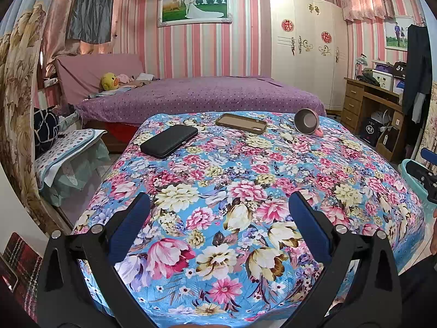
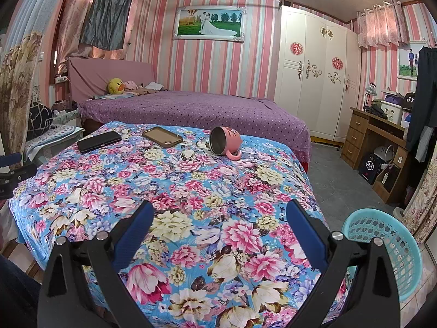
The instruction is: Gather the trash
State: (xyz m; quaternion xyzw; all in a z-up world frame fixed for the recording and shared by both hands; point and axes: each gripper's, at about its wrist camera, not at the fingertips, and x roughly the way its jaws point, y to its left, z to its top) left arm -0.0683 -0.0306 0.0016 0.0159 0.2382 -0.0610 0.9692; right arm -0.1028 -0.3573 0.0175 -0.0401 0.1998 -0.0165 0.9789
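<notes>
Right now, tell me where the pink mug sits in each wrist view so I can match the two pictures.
Left wrist view: the pink mug lies on its side at the upper right, on the far end of the flowered cloth.
Right wrist view: the pink mug lies near the upper centre, its opening turned toward the camera.
Shared landmark: the brown phone case lies just left of the mug in both views.

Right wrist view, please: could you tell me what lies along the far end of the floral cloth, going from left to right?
Black case → brown phone case → pink mug, tipped on its side with its mouth facing the camera. Off the cloth's near right corner stands the turquoise basket.
</notes>
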